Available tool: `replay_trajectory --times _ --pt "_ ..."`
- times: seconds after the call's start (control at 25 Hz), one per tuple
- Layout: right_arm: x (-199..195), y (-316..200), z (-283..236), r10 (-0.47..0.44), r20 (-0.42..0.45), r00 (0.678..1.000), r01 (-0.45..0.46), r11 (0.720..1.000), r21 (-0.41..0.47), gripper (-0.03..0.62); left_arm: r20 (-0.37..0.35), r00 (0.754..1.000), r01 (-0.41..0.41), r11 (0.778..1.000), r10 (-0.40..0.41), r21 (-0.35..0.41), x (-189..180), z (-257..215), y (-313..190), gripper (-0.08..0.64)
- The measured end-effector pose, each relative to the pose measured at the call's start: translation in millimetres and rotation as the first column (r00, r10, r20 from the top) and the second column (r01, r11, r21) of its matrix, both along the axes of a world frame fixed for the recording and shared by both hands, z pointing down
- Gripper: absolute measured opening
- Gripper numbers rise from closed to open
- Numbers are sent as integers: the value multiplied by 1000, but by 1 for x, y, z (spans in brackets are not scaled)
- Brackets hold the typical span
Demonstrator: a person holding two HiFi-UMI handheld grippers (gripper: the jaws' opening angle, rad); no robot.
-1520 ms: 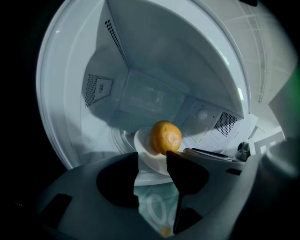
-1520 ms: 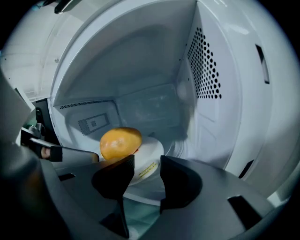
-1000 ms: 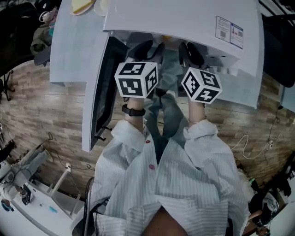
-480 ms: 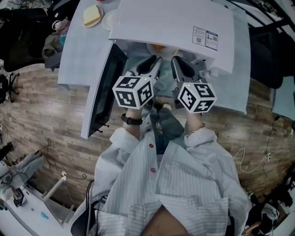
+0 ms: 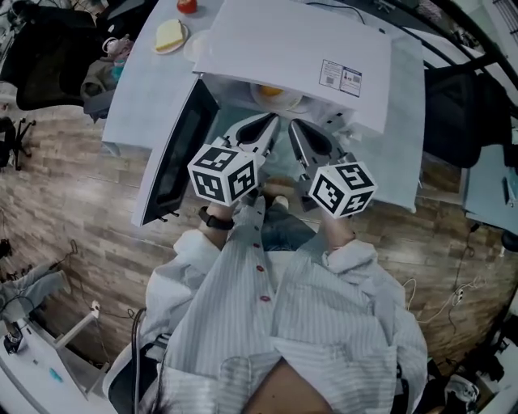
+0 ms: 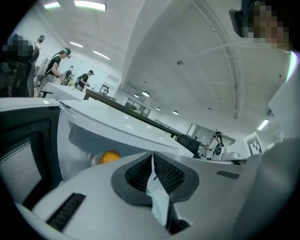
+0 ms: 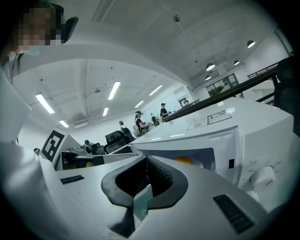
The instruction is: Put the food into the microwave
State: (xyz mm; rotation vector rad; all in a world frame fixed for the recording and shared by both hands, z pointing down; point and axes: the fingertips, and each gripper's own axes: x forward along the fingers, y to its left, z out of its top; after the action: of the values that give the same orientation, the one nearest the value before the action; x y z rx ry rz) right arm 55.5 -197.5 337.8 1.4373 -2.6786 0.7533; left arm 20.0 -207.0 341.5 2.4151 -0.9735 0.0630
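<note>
After backing up and out of the microwave over the last second, hovered just in front of the opening, left gripper and right gripper side by side. Caught left fingers closing, already almost pad to pad in the left gripper view, with nothing between. Saw right fingers pressed together in the right gripper view, also empty. Had both sets spread a second ago while reaching deep into the cavity, so read this as release and retreat. Spotted the food, something orange on a white plate, sitting inside the cavity, clear of both grippers. Found the door wide open at the left. Judged placement done, with probably only closing the door remaining. Noted a bread slice and red fruit on the counter beside the microwave, untouched; possibly more to load.
</note>
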Motion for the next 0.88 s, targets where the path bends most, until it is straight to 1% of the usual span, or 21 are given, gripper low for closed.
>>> replay_trajectory --times 0.12,0.32,0.52,0.88 --pt "4 6 -3 -14 2 1000 14 1000 2 33 -1 1000 -24 999 24 36 7 -11 9 15" --pt "16 11 -7 -22 8 1000 22 1000 17 32 -10 999 -44 998 44 51 20 -16 23 9" --pt "24 18 -2 -10 9 1000 9 1000 12 32 2 999 -55 997 55 50 26 -13 24 9" --pt "25 18 9 -1 14 1000 2 1000 -22 32 28 997 -73 997 72 33 29 -4 24 9"
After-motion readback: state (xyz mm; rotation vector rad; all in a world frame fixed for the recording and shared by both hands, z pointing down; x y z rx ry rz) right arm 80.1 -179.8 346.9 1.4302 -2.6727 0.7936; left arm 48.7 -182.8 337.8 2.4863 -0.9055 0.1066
